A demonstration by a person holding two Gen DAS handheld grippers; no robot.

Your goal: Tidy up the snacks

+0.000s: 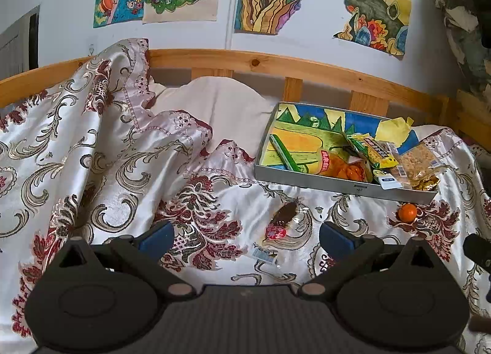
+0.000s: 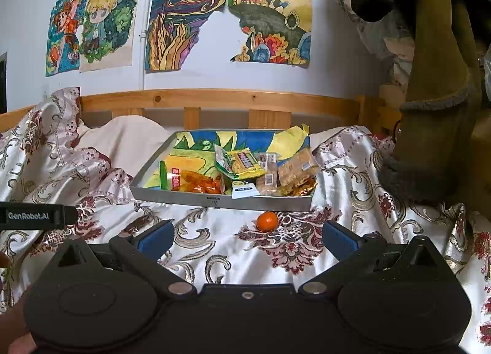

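Open patterned satin bedspread [image 2: 233, 249] lies between the wide-spread blue-padded jaws of the right gripper [image 2: 245, 236], broken only by a small orange mandarin [image 2: 267, 221] just before the grey metal tray's front wall [image 2: 214, 200]. Before the left gripper [image 1: 245, 236], a clear-wrapped dark snack [image 1: 284, 219] lies on the cloth. Wooden headboard rail [image 1: 245, 61] bounds the far side; olive padded garment [image 2: 435, 108] crowds the right.

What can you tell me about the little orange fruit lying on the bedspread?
The orange fruit is small, round and smooth-skinned, probably a mandarin. It lies unwrapped on the shiny patterned bedspread, just in front of the metal tray, apart from its wall. Nothing else touches it; the right claw is open behind it.
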